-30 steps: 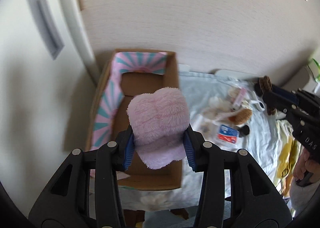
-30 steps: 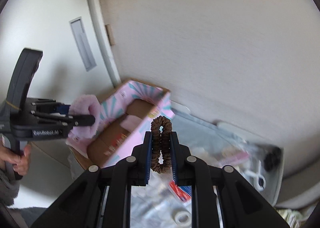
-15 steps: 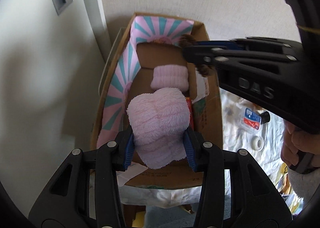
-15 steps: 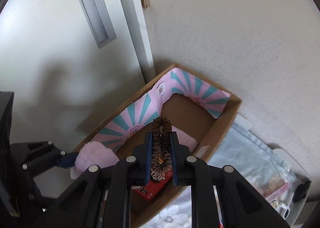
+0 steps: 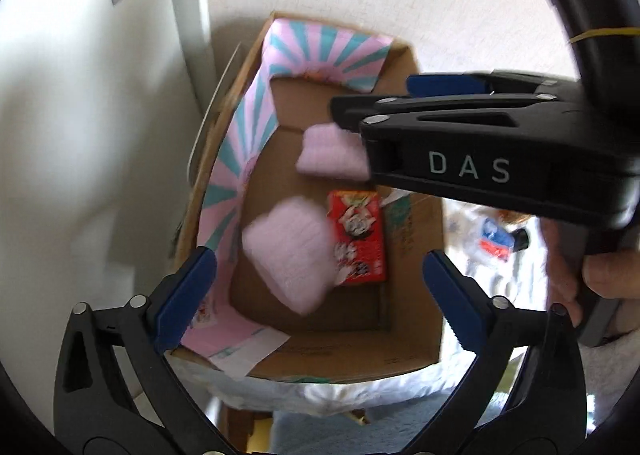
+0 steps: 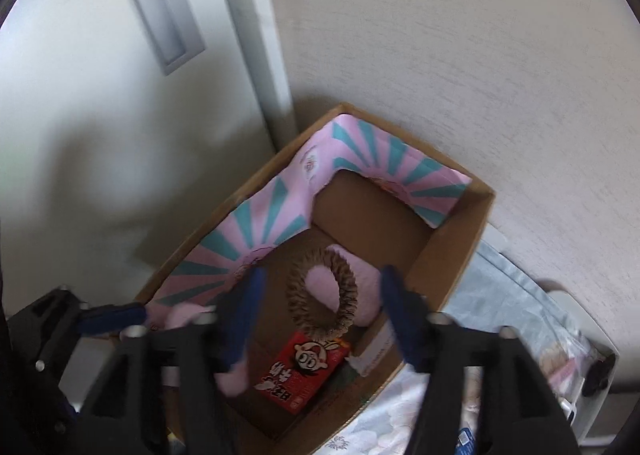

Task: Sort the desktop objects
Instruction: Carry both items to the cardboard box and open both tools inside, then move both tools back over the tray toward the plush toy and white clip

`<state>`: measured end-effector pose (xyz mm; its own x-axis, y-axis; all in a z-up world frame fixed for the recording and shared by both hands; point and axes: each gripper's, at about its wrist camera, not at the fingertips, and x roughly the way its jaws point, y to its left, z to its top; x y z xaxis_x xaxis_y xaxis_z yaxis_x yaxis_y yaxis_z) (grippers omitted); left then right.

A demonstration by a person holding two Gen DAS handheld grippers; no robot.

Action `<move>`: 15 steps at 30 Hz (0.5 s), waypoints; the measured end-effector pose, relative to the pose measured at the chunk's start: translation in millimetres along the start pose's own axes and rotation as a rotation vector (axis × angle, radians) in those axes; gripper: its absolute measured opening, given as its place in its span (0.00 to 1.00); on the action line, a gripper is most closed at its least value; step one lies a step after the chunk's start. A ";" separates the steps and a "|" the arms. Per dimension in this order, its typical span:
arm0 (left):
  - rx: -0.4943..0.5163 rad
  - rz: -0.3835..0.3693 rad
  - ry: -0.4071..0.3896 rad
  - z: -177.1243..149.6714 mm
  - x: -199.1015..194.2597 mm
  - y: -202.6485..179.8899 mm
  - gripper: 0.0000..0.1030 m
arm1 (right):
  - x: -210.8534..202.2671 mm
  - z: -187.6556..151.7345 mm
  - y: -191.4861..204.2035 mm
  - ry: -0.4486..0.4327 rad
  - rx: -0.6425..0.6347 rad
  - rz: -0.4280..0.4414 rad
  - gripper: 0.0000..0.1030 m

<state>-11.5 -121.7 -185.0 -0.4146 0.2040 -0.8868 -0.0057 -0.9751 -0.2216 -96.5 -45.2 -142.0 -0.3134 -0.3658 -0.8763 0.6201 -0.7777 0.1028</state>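
While the left gripper (image 5: 320, 279) stands with jaws wide apart over the cardboard box (image 5: 416, 339), two pink fluffy pads (image 5: 290, 255) and one red packet (image 5: 358, 237) lie inside, the packet's long axis running lengthwise. From the right wrist, the right gripper (image 6: 320, 313) is likewise spread, and one brown hair tie (image 6: 322, 293), blurred, is perhaps flat on the far pad (image 6: 366, 281).

Both views are lit by soft daylight, bright on the pale wall (image 6: 460, 55) and door (image 5: 80, 135), with no hard glare. A broad, faint shadow lies on the door in each view. The inside of the cardboard box (image 5: 416, 351) is dimmer than its surroundings. The fisheye lenses bend straight lines and leave dark corners around a round picture. Motion blur smears the pink fluffy pad (image 5: 288, 255) in the left view and the blue fingers (image 6: 246, 319) and brown hair tie (image 6: 320, 295) in the right view. The cloth (image 5: 480, 247) at right is washed out.
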 end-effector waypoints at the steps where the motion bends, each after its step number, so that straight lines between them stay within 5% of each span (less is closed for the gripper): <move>1: 0.005 -0.003 -0.011 -0.4 -3.2 -1.8 1.00 | -5.7 0.1 -4.1 -0.018 0.023 0.030 0.63; 4: 0.026 0.012 -0.020 -1.4 -7.5 -6.9 1.00 | -17.4 0.3 -14.2 -0.035 0.075 0.032 0.70; 15: 0.039 -0.004 -0.027 -8.4 -20.7 -20.4 1.00 | -47.7 -25.5 -30.7 -0.083 0.139 0.026 0.70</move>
<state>4.8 -105.3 -165.5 -0.4392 0.2064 -0.8744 -0.0432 -0.9770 -0.2089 -82.2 9.1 -115.3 -0.3610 -0.4232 -0.8310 0.5247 -0.8289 0.1942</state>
